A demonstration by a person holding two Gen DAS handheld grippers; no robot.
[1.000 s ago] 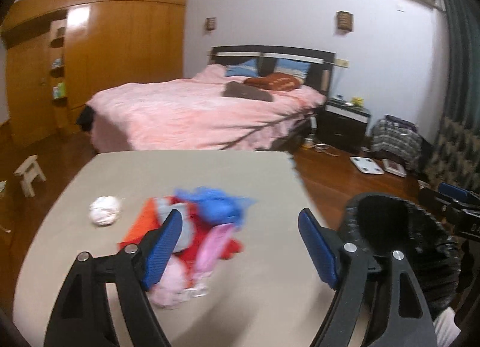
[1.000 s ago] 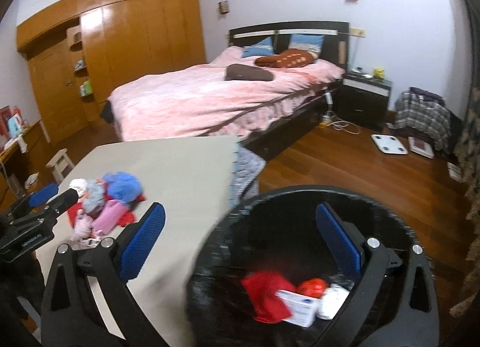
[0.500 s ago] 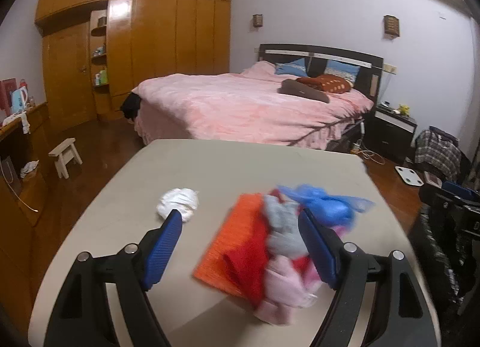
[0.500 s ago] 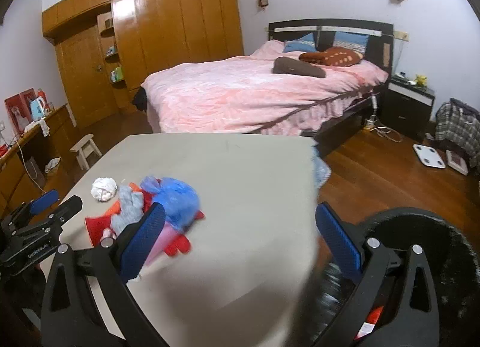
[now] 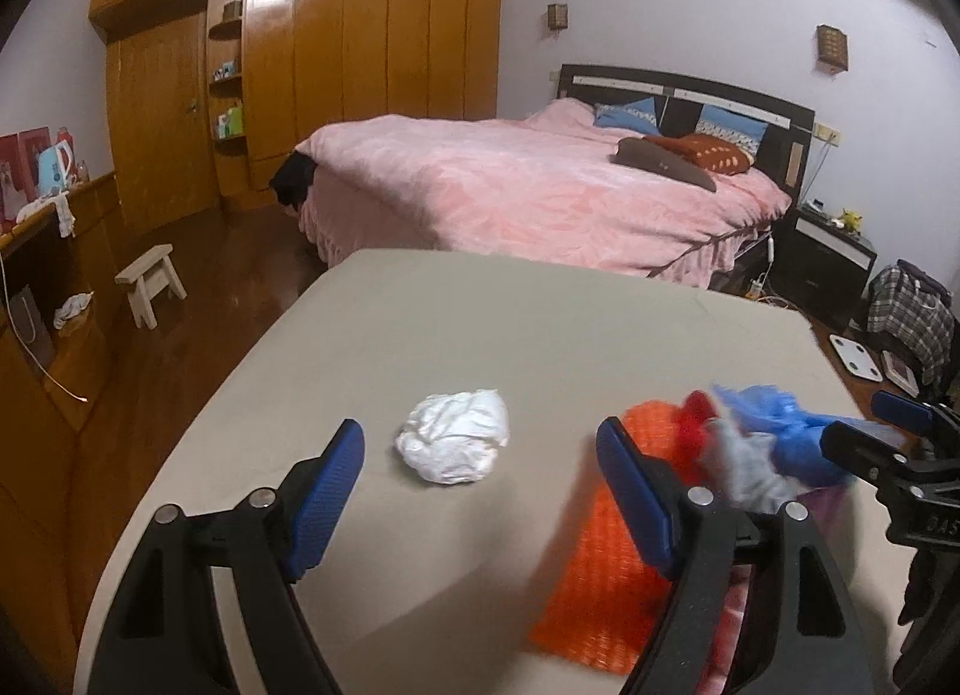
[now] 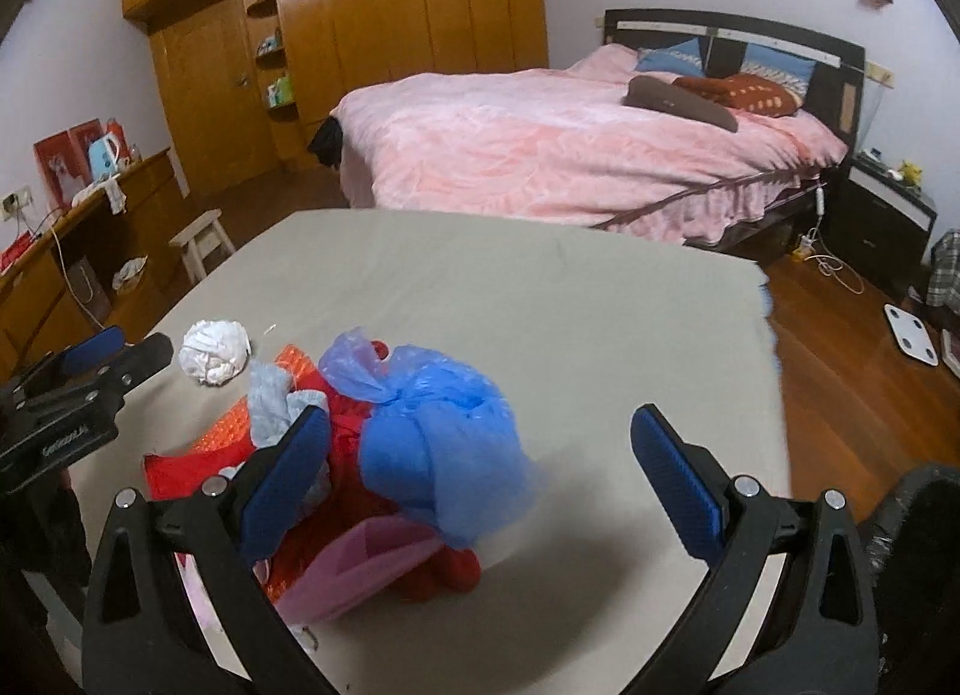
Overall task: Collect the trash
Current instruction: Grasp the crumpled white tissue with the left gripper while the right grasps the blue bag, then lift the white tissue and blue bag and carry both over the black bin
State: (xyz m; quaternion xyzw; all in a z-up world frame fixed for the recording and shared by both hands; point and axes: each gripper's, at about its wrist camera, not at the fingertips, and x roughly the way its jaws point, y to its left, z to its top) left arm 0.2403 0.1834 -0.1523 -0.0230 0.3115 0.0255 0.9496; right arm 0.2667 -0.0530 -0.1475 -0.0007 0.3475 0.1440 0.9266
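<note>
A white crumpled paper ball point(image 5: 453, 443) lies on the beige table point(image 5: 510, 323), straight ahead of my left gripper point(image 5: 480, 443), which stands open above the table with nothing held. To the ball's right is a trash pile: orange mesh point(image 5: 600, 563), grey cloth point(image 5: 744, 467) and a blue plastic bag point(image 5: 774, 413). My right gripper point(image 6: 480, 431) is open over that pile, the blue bag point(image 6: 432, 437) lying below and between its fingers, untouched. Red scraps point(image 6: 354, 443) and a pink piece point(image 6: 360, 563) lie under the bag. The paper ball point(image 6: 216, 350) sits far left, beside the left gripper point(image 6: 129, 348).
A black trash bin point(image 6: 924, 515) shows at the table's right edge, low in the right wrist view. Beyond the table stand a pink bed point(image 5: 540, 185), a white stool point(image 5: 153, 281), a wooden wardrobe point(image 5: 300, 65) and a dark nightstand point(image 5: 828, 263). A scale point(image 6: 912, 335) lies on the floor.
Both grippers swung left and lower, away from the black bin and over the table. The paper ball now lies between the left fingers; the blue bag sits under the right gripper.
</note>
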